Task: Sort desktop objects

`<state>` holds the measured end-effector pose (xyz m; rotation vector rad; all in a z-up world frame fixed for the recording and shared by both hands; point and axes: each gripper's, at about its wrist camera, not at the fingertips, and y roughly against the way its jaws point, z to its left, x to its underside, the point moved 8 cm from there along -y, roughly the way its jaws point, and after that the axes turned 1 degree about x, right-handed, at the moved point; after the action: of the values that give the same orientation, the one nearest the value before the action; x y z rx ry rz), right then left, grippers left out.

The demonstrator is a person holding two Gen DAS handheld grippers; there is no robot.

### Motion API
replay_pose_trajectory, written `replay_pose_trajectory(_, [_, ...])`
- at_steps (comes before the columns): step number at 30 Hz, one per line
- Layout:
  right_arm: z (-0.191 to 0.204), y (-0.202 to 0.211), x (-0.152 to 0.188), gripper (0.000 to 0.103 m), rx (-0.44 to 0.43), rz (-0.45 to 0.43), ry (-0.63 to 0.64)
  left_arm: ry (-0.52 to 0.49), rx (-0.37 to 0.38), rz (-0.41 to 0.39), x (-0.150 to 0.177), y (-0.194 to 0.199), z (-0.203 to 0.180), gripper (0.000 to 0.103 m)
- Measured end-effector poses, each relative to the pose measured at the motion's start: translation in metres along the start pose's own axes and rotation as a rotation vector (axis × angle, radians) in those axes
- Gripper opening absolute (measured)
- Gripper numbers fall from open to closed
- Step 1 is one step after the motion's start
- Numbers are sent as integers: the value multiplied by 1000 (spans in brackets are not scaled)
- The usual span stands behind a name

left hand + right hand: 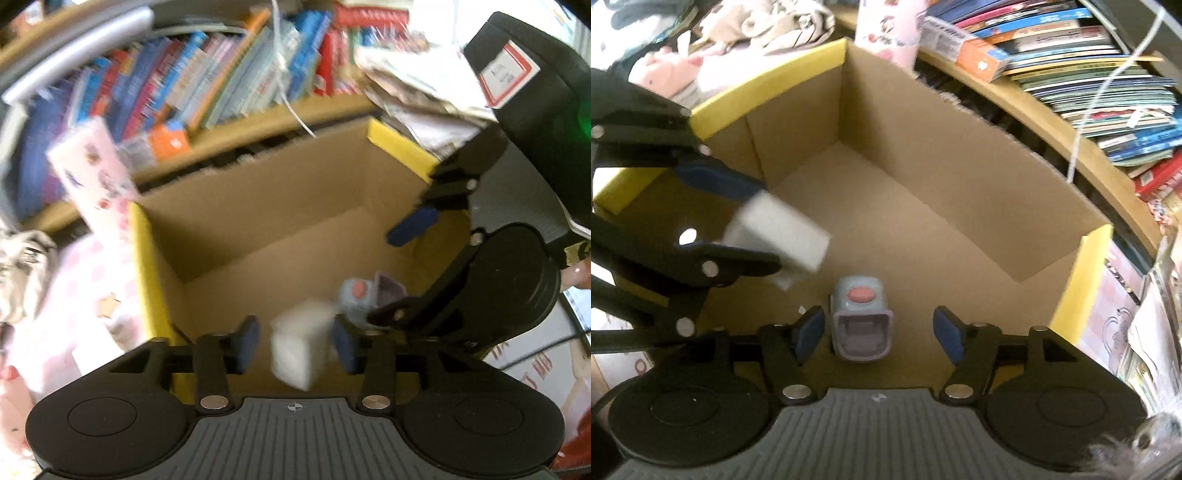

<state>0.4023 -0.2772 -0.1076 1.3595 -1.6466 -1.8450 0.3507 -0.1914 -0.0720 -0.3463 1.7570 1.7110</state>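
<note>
An open cardboard box [258, 206] [923, 155] with yellow-taped rims lies below both grippers. In the left wrist view my left gripper [295, 343] is open, and a blurred white block [300, 347] sits between its blue pads with a gap on the left side. The right wrist view shows the same white block [775, 236] by the left gripper [764, 225]. My right gripper [879, 334] is open over the box. A small blue-grey device with a pink button [860, 321] [358, 299] is between its pads, touching neither. The right gripper [382, 277] hangs at the box's right side.
A wooden shelf packed with books [207, 81] [1089, 74] runs behind the box. A pink patterned carton [92, 166] [890, 26] leans at the box's far-left corner. Loose papers [417, 92] are piled at the right, pink cloth and soft toys [74, 295] at the left. A white cable [291, 103] dangles.
</note>
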Motion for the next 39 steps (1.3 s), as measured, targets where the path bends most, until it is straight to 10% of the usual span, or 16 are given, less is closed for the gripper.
replay_pose_trajectory(7, [-11,31,-7,74,-12,-108,-115,78,-35,-128,-8,37,10,81])
replay_pose_trajectory(39, [82,135,39,86,229,-295,-405,127,45,-294,69,148,30,94])
